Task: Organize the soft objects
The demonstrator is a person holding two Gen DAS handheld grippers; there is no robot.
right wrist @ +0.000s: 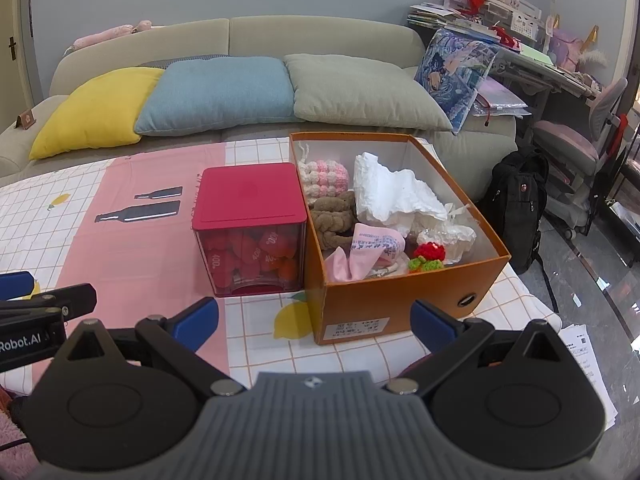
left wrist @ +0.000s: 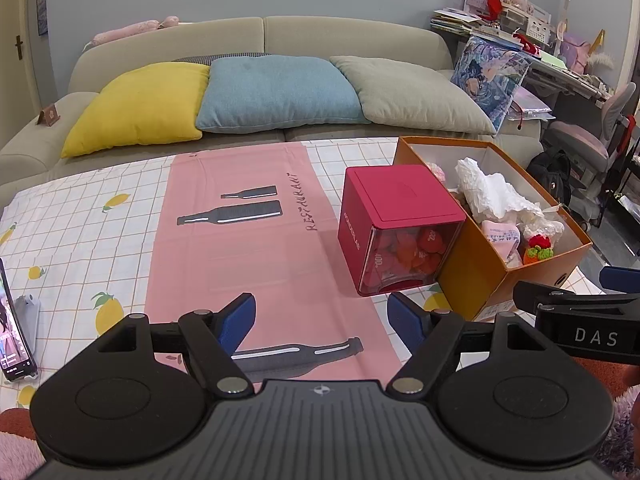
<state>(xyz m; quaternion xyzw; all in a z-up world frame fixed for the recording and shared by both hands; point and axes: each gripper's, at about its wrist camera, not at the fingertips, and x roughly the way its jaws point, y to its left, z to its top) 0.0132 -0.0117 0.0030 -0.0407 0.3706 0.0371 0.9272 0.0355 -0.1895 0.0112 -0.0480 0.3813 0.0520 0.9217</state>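
Observation:
An orange cardboard box (right wrist: 400, 300) stands on the table and holds soft items: a pink-white crochet piece (right wrist: 324, 174), a brown braided toy (right wrist: 334, 220), crumpled white paper (right wrist: 394, 192), a pink packet (right wrist: 370, 250) and a red-green crochet strawberry (right wrist: 428, 256). The same orange box (left wrist: 476, 276) shows at the right of the left wrist view. Left of it sits a red-lidded clear container (right wrist: 250, 228) of red soft pieces, also seen as the red container (left wrist: 396, 224). My left gripper (left wrist: 322, 316) is open over the pink mat (left wrist: 240, 240). My right gripper (right wrist: 316, 320) is open in front of the box, holding nothing.
A phone (left wrist: 14, 328) leans at the table's left edge. Behind the table is a sofa with yellow (left wrist: 140, 104), blue (left wrist: 276, 92) and grey-green (left wrist: 416, 92) cushions. A black backpack (right wrist: 516, 204) and papers (right wrist: 588, 364) lie on the floor at right.

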